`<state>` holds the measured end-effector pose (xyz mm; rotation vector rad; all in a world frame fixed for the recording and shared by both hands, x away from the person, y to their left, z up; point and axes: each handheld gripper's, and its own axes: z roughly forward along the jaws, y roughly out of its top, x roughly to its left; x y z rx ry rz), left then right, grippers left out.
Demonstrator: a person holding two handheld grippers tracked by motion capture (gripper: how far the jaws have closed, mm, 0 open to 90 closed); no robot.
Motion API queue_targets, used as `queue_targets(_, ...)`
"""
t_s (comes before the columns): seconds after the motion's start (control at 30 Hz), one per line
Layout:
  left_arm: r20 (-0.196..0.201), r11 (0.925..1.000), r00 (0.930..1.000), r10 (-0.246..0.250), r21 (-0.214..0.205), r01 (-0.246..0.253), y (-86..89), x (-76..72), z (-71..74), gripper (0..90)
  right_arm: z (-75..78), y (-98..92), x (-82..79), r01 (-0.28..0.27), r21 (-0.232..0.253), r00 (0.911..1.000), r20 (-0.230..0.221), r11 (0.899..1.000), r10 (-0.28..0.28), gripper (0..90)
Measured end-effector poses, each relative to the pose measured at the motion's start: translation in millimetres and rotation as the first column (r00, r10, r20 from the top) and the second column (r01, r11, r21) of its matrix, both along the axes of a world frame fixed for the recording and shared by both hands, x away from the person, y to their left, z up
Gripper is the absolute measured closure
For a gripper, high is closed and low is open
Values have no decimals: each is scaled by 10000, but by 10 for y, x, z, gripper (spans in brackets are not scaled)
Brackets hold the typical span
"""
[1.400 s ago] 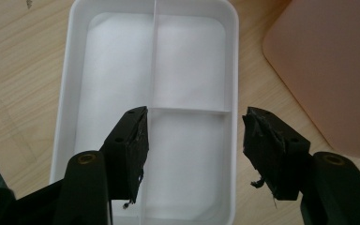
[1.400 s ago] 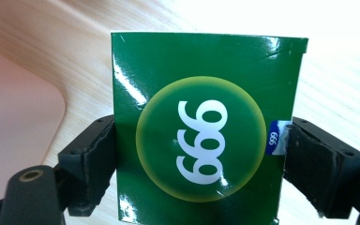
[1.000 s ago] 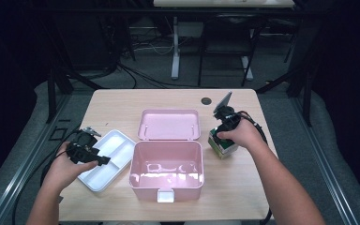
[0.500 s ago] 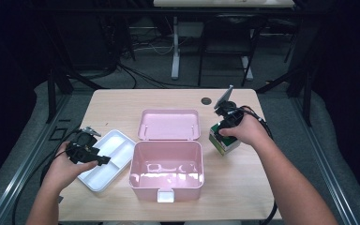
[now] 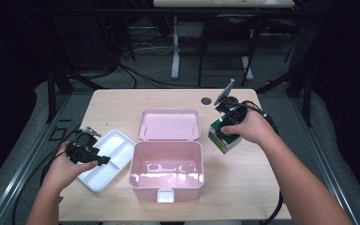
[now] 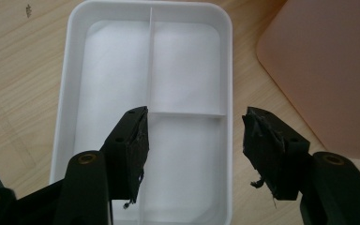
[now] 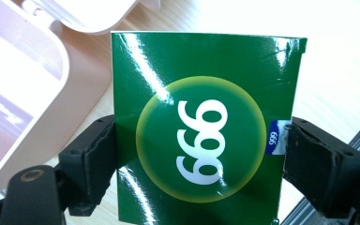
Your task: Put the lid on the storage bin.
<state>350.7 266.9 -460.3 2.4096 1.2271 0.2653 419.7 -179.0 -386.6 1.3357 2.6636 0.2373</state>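
Note:
A green carton printed with "999" is held just off the table, right of the open pink box. My right gripper is shut on it, one jaw against each side. The pink box stands in the middle with its lid folded back; its inside holds nothing that I can make out. To its left lies a white divided tray, all compartments bare. My left gripper hovers open over the tray's near compartment, holding nothing.
A small dark disc lies near the table's far edge. The pink box's corner is right of the tray, and its wall is left of the carton. Bare wood stretches along the table's far side and front right.
My right gripper has carried the green carton slightly up and away from the person. The left gripper, tray and pink box have stayed put.

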Motion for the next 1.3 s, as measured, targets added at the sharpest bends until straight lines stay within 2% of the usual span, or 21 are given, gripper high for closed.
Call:
queue_targets(0.13, 35, 10000, 10000, 11, -28, -11, 6, -3, 5, 409, 67, 16, -45, -454, 90, 9990, 18, 9989, 454, 163)
queue_targets(0.23, 54, 10000, 10000, 47, -56, -47, 12, -4, 9, 409, 118, 41, -89, -988, -75, 9950, 103, 9951, 989, 163)
queue_targets(0.27, 49, 10000, 10000, 44, -54, -43, 13, -4, 8, 409, 128, 40, -91, -1136, 123, 9935, 19, 9935, 1136, 163)
queue_targets(0.3, 37, 10000, 10000, 29, -45, -29, 13, -2, 8, 409, 142, 48, -103, -1294, 102, 9916, 61, 9915, 1293, 164)
queue_targets(0.4, 35, 10000, 10000, 38, -43, -38, 7, -1, 4, 409, 180, 62, -136, -1924, 30, 9812, 141, 9813, 1923, 163)
queue_targets(0.43, 41, 10000, 10000, 26, -35, -26, 5, 0, 2, 409, 189, 65, -142, -2135, 175, 9769, 111, 9768, 2133, 163)
queue_targets(0.57, 10, 10000, 10000, 31, -33, -31, 4, 2, -2, 409, 231, 78, -175, -2676, 53, 9634, 192, 9635, 2675, 162)
queue_targets(0.6, -1, 10000, 10000, 26, -41, -26, 5, 3, -2, 409, 236, 84, -187, -2704, 13, 9624, 276, 9628, 2702, 162)
queue_targets(0.63, -1, 10000, 10000, 28, -41, -28, 5, 3, -2, 409, 259, 89, -201, -2877, -123, 9574, 243, 9577, 2879, 161)
queue_targets(0.7, 16, 10000, 10000, 26, -49, -26, 8, 5, -3, 409, 274, 91, -222, -3065, 111, 9516, 287, 9518, 3061, 161)
queue_targets(0.77, 1, 10000, 10000, 45, -52, -45, 10, 6, -5, 409, 324, 108, -249, -3298, -148, 9437, 217, 9439, 3300, 161)
queue_targets(0.87, -13, 10000, 10000, 24, -49, -24, 11, 11, -12, 409, 353, 136, -283, -3548, 55, 9346, 293, 9349, 3545, 160)
queue_targets(0.9, -21, 10000, 10000, 30, -41, -30, 11, 11, -12, 409, 386, 159, -300, -3657, -178, 9304, 206, 9306, 3660, 160)
queue_targets(1.07, -47, 10000, 10000, 52, -47, -52, 16, 12, -14, 409, 448, 271, -368, -3920, -318, 9195, 186, 9194, 3926, 160)
queue_targets(1.2, -35, 10000, 10000, 59, -68, -59, 18, 10, -12, 409, 470, 403, -434, -4341, -430, 9004, 125, 8998, 4350, 160)
queue_targets(1.3, -33, 10000, 10000, 68, -58, -68, 22, 11, -12, 409, 485, 508, -488, -4748, -422, 8796, 97, 8791, 4756, 160)
